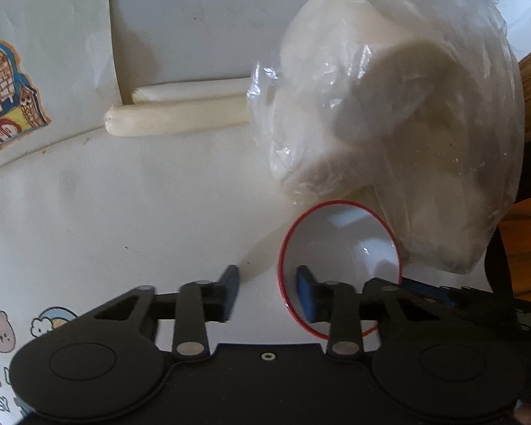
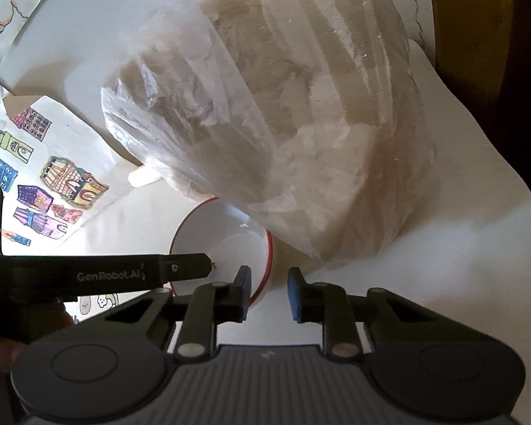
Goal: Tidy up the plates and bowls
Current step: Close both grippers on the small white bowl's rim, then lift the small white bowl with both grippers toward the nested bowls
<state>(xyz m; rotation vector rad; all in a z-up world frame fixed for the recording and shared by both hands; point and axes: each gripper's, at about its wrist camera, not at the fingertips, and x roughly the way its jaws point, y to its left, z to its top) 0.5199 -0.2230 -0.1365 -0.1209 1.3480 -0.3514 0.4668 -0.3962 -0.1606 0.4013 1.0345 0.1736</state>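
A small white bowl with a red rim sits upright on the white table cover, tight against a plastic bag. My left gripper straddles the bowl's left rim, one pad outside and the blue pad inside, with a gap on both sides of the rim. In the right wrist view the same bowl lies at lower centre. My right gripper straddles its right rim, left pad inside and right pad outside, not visibly pressing. The left gripper's black finger reaches in over the bowl's far side.
A bulky clear plastic bag of white lumps leans over the bowl's back edge. Two white rolled sticks lie behind on the left. Sticker sheets lie to the left. The cover's edge drops off at the right.
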